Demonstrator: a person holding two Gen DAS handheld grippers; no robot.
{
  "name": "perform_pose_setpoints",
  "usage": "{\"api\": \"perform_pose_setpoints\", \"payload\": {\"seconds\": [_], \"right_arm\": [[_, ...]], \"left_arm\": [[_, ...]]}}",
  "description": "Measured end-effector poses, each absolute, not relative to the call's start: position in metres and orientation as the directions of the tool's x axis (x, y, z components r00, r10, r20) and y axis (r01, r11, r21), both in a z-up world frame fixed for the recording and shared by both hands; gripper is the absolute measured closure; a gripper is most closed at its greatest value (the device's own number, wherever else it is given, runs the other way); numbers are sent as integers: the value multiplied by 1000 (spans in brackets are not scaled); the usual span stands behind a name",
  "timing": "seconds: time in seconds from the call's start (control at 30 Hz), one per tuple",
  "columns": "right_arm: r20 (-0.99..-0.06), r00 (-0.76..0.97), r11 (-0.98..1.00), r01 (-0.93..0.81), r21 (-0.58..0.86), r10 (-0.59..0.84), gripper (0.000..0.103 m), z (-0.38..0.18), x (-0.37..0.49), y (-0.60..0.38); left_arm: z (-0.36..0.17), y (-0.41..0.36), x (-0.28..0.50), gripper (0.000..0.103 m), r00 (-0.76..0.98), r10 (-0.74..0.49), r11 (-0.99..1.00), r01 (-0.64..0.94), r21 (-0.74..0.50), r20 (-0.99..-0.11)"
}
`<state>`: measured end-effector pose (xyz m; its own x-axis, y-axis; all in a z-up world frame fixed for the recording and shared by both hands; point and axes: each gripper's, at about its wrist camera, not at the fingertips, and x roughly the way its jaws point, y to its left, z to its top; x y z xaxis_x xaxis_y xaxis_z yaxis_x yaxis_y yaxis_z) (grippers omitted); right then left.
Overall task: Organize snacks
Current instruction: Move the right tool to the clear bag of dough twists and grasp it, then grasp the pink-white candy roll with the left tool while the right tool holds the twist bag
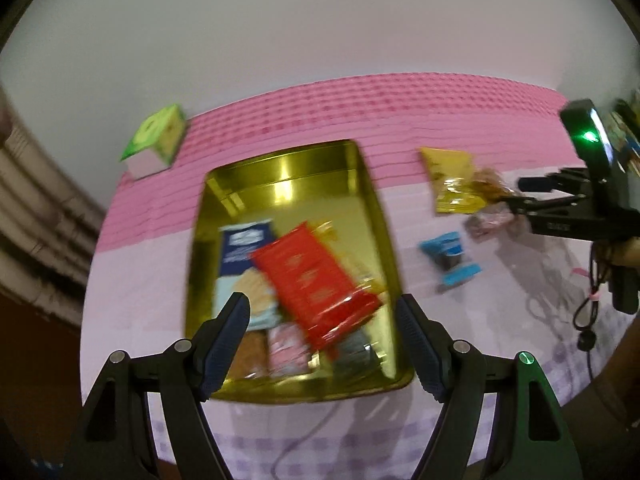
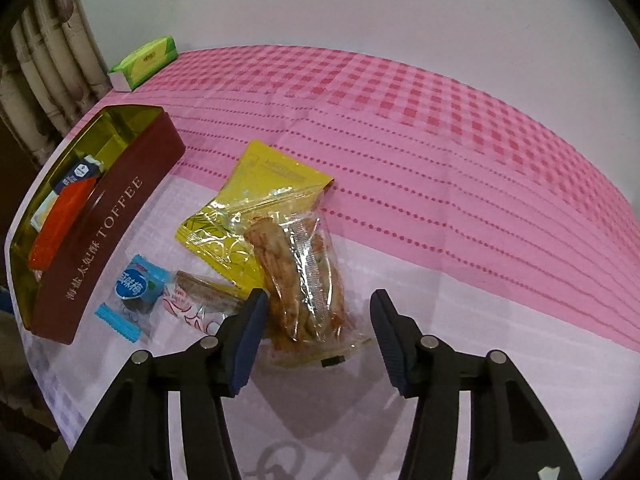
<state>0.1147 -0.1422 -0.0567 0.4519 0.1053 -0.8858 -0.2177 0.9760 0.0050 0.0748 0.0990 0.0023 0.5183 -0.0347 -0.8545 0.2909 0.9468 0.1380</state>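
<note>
We have the right gripper (image 2: 316, 340) poised over the clear packet of fried sticks (image 2: 304, 276), and everything turns on how that packet lies: its long axis runs away from us, roughly in line with the fingers, so the jaws straddle its narrow width near the lower end. The jaws are part closed, with the left pad at or almost at the wrapper and the right pad apart from it, so we judge nothing is gripped yet. The packet rests on the tablecloth (image 2: 440, 152), overlapping the yellow packet (image 2: 256, 196) behind it, with the pink-striped sachet (image 2: 196, 300) and the blue candy (image 2: 136, 292) just beside it toward the toffee tin (image 2: 104, 232). That tin stands near the table's left edge (a tissue box (image 2: 144, 60) sits at the far left corner). Our left gripper (image 1: 324, 344) hangs released and empty above the tin's near end, over the red packet (image 1: 316, 280) already inside. The right hand is plainly the nearer one for this pick.
</note>
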Motion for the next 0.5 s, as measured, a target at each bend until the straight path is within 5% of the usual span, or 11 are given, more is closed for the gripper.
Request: {"api": "perform_pose_setpoints", "payload": {"seconds": [0.5], "right_arm": [[-872, 477, 985, -168, 33, 111, 66, -57, 91, -174]], "left_arm": [[-32, 1, 101, 28, 473, -122, 840, 517, 163, -872]]}}
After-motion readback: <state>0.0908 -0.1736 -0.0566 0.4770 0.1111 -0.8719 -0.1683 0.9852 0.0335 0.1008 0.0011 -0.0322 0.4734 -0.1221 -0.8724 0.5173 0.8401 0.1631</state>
